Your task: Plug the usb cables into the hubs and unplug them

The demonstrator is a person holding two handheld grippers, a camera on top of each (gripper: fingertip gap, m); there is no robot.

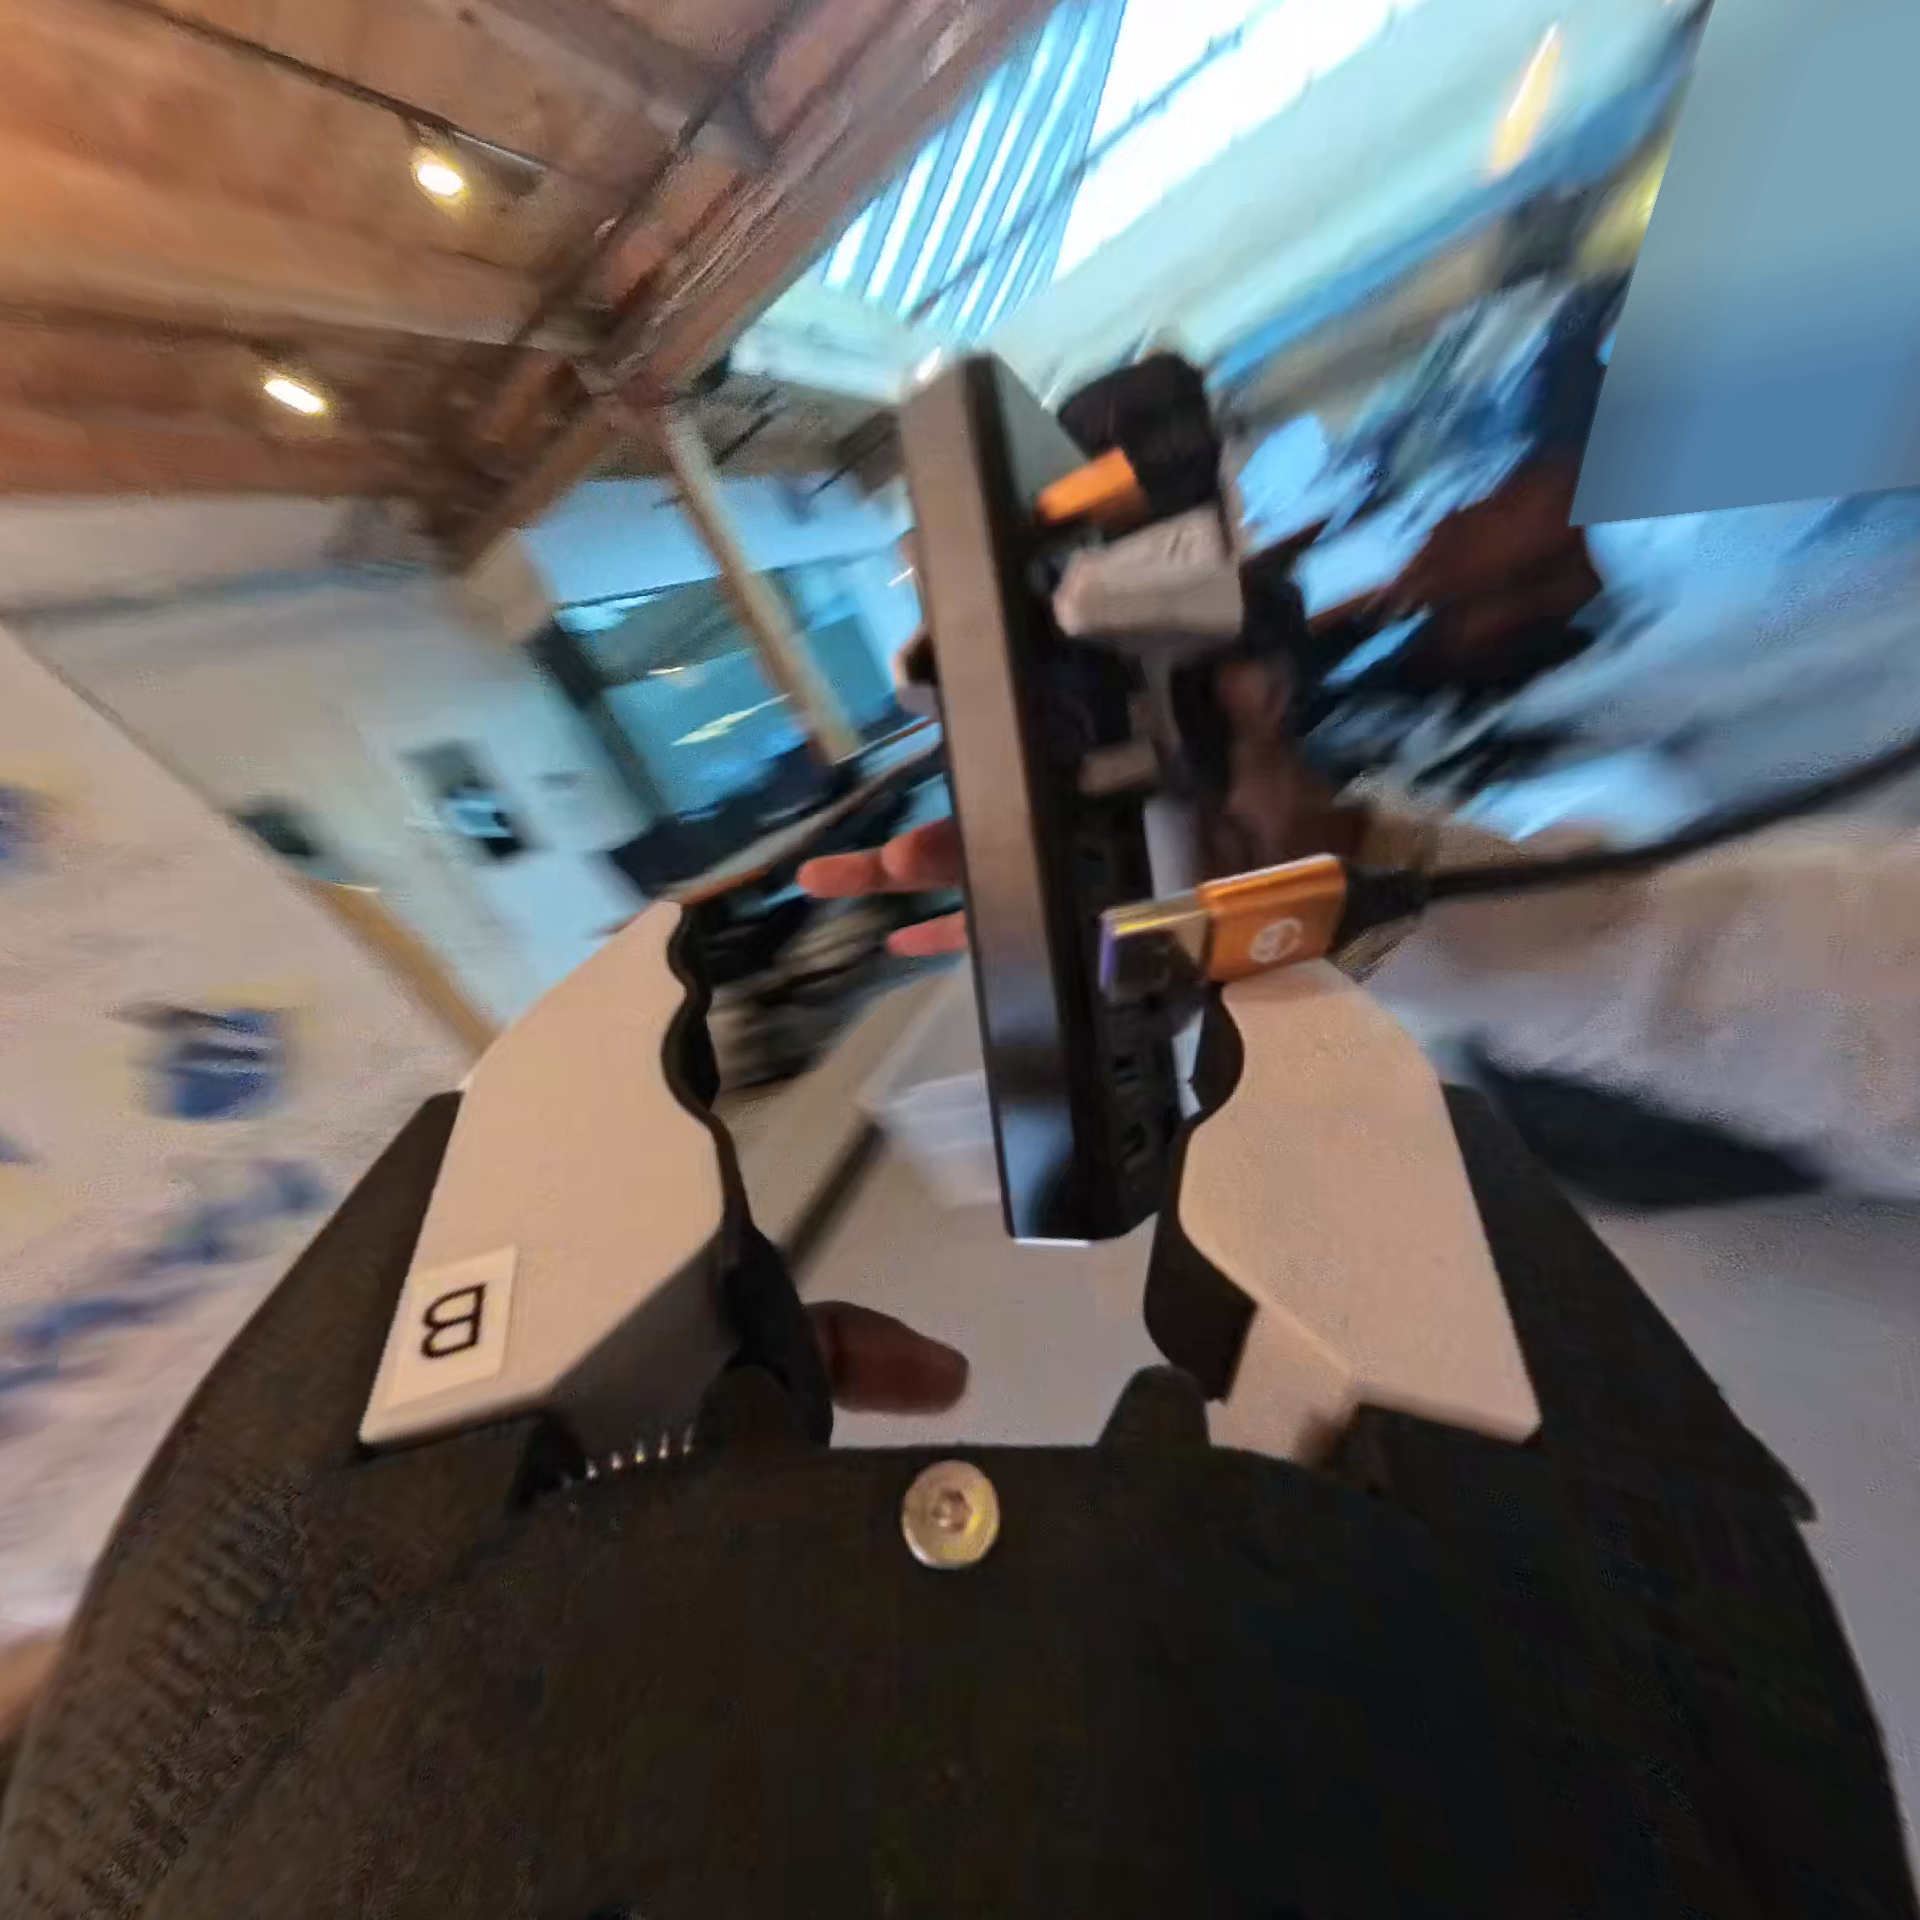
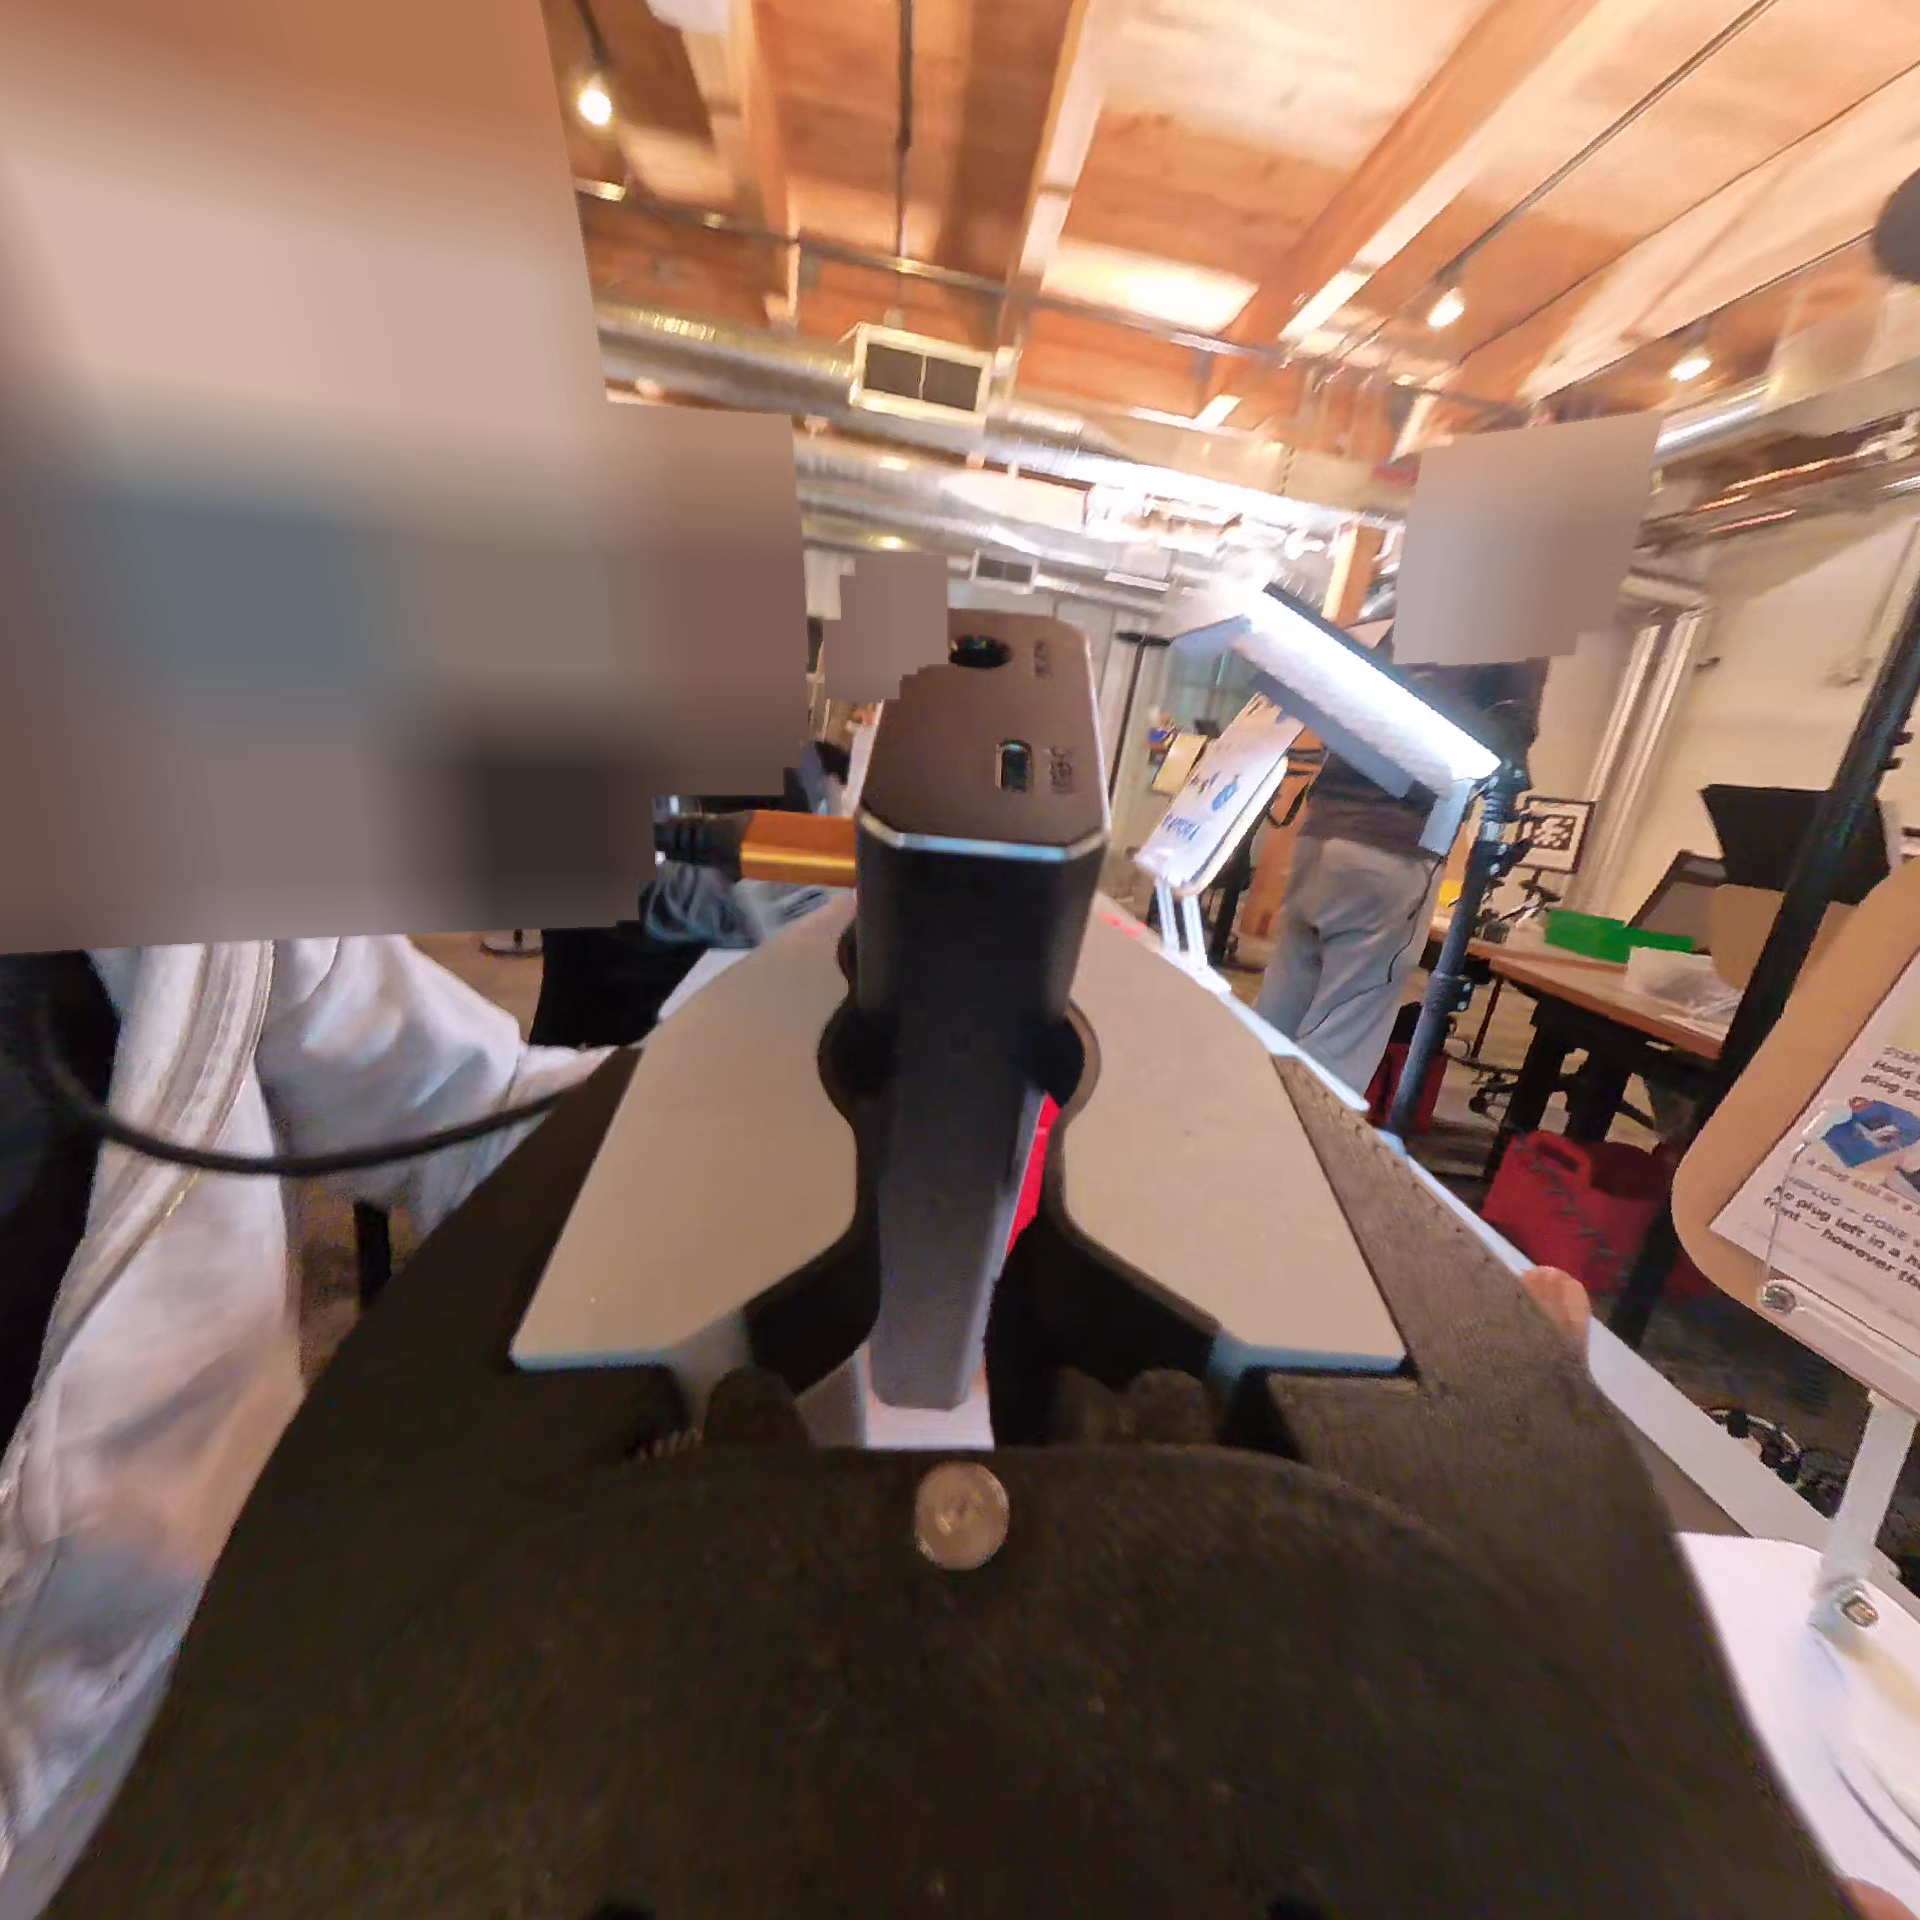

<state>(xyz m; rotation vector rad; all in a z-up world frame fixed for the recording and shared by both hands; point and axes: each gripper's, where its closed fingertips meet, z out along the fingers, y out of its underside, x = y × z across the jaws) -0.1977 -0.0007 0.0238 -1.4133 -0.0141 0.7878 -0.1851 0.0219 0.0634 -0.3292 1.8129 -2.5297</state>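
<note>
My right gripper [image 2: 966,1049] is shut on a dark grey USB hub [image 2: 971,935] and holds it in the air, pointing away from me. The hub [image 1: 997,831] stands upright between the wide-open fingers of my left gripper [image 1: 971,956]. An orange USB plug [image 1: 1268,920] lies by my left gripper's right fingertip [image 1: 1288,1008]. Its bare metal tip points at the hub's port side, just outside it. Its black cable [image 1: 1610,857] trails right. The same plug [image 2: 795,847] shows left of the hub in the right wrist view. A second orange piece [image 1: 1091,488] sits blurred at the hub's far end.
A person in light clothing [image 2: 260,1091] stands close on the left, with the cable [image 2: 260,1148] looping across. A clipboard with a sheet [image 2: 1829,1143] stands at the right on a white table [image 2: 1662,1382]. A light panel on a stand [image 2: 1351,686] and other tables are behind.
</note>
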